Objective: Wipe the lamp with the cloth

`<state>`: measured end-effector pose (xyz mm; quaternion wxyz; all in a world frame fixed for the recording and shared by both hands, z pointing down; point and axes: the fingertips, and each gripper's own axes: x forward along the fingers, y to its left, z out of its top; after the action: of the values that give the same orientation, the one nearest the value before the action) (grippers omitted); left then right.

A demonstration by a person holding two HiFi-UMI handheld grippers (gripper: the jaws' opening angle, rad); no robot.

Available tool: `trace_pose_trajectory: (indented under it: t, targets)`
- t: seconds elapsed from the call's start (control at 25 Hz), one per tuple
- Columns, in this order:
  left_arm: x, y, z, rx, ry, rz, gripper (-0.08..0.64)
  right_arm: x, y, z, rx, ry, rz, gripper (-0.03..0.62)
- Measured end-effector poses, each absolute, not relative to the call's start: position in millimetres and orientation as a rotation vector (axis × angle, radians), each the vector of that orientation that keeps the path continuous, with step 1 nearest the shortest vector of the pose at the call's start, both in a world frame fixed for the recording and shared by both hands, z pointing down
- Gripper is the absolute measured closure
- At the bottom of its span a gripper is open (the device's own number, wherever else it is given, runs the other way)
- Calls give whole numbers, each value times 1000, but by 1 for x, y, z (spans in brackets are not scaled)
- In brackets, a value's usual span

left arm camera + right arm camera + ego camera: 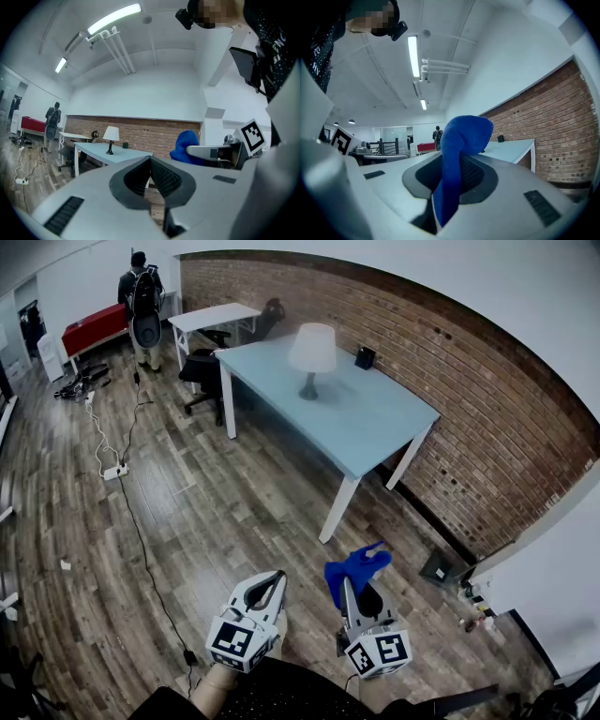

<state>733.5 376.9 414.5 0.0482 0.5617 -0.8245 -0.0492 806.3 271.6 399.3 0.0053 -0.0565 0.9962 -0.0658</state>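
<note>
The brick wall [450, 399] runs along the far side of the table [375, 423], which is taken here as the reference. A dark office chair [202, 371] is parked at the table's far end.

The lamp [312, 357] stands upright on the table top, toward that far end. It has a white shade on a dark stem and base. A small dark box [365, 357] sits near the lamp, on the wall side of the table top.

Both tools are held over the wooden floor, well apart from the table's near end. The left gripper [269, 585] is closed, jaw against jaw, with nothing between them. The right gripper [349, 594] is clamped on the blue cloth [357, 565], which bunches up above the jaws and hangs down below them.

Progress is judged as early. The cloth is already secured, so the pick-up step is complete. No contact between cloth and lamp is shown, so the wipe is not yet started. The approach to the table remains, followed by the wiping of the shade, stem and base.
</note>
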Motion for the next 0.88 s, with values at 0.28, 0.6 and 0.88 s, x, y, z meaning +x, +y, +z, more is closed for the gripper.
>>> trace_pose_trajectory:
  t: [0.28, 0.6, 0.88]
  targets:
    - [659, 332, 413, 1718, -2498, -170, 551, 735, 231, 397, -186, 3132, -152, 512]
    - [548, 268, 401, 1731, -2490, -191, 551, 630, 165, 386, -205, 3138, -209, 512]
    - [462, 226, 402, 1717, -2481, -237, 551, 544, 122, 376, -162, 3117, -210, 512]
